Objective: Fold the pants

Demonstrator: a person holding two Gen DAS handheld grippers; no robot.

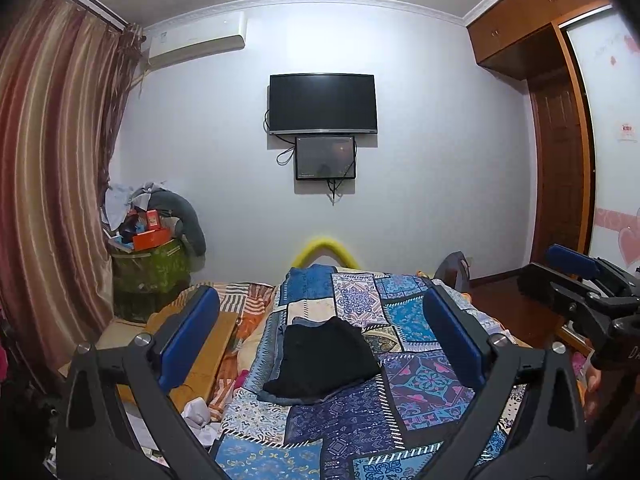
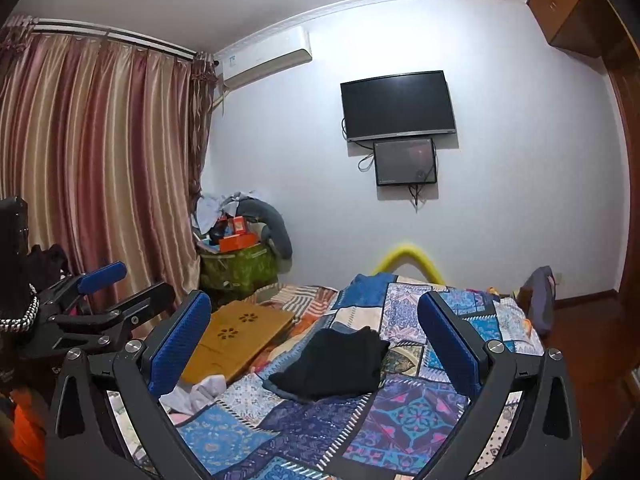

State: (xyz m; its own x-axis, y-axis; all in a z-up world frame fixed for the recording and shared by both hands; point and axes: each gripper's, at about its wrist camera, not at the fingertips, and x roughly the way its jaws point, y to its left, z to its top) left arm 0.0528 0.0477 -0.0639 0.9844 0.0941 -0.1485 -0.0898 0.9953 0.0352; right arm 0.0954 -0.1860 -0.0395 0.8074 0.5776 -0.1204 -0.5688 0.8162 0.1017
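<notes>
Black pants [image 1: 322,358] lie folded in a compact stack on the blue patchwork bedspread [image 1: 416,396], on top of a folded blue denim piece. They also show in the right wrist view [image 2: 334,364]. My left gripper [image 1: 320,320] is open and empty, held above the bed short of the pants. My right gripper [image 2: 316,322] is open and empty, also held above the bed. The right gripper shows at the right edge of the left wrist view [image 1: 576,276]; the left gripper shows at the left of the right wrist view [image 2: 120,286].
A wooden lap board [image 2: 236,340] lies on the bed's left side beside crumpled white cloth [image 2: 200,394]. A cluttered green bin [image 1: 150,272] stands in the corner by the curtain [image 1: 52,184]. A TV [image 1: 322,104] hangs on the far wall. A wardrobe [image 1: 560,128] stands right.
</notes>
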